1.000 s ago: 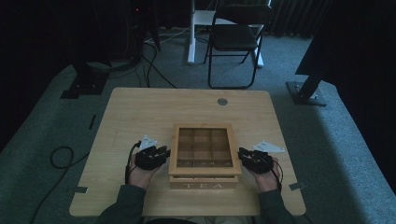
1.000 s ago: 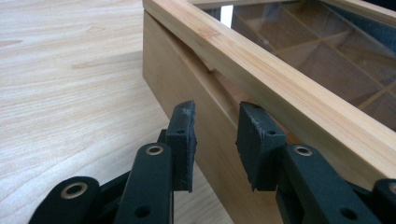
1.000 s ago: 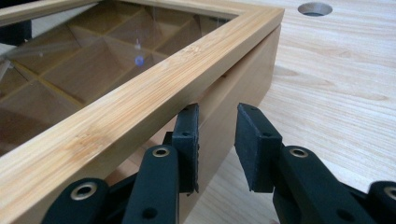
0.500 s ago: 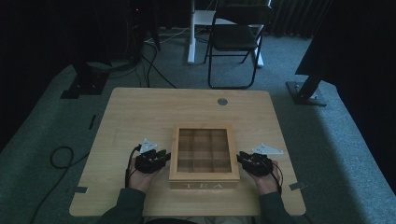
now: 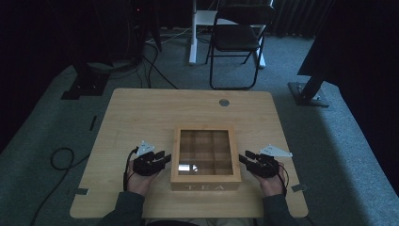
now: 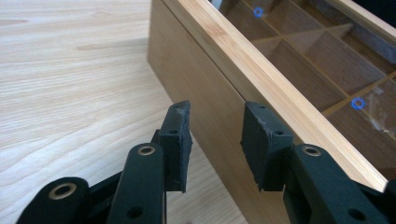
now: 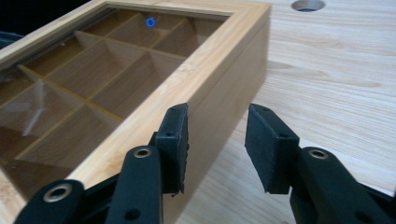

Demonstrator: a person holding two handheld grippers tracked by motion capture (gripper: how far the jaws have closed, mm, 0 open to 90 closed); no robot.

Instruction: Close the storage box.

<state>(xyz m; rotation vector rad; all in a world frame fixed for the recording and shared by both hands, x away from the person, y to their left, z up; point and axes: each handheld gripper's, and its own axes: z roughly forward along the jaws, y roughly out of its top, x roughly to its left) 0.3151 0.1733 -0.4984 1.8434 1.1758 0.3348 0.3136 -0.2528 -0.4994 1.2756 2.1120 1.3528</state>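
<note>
Between my black fingers (image 6: 177,144) sits a honey-coloured wooden tea box (image 5: 206,181), pale letters on its front, darker brown compartments under its glass lid. Beneath my fingers the worktop (image 5: 141,113) is light, fine-grained wood. Beyond it, grey-green carpet (image 5: 348,155).

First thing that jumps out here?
The wooden tea box with its glass lid and grid of compartments, at the table's near middle. The left gripper and right gripper flank its sides, jaws just opened, nothing between them. Behind the table stands a black folding chair.
</note>
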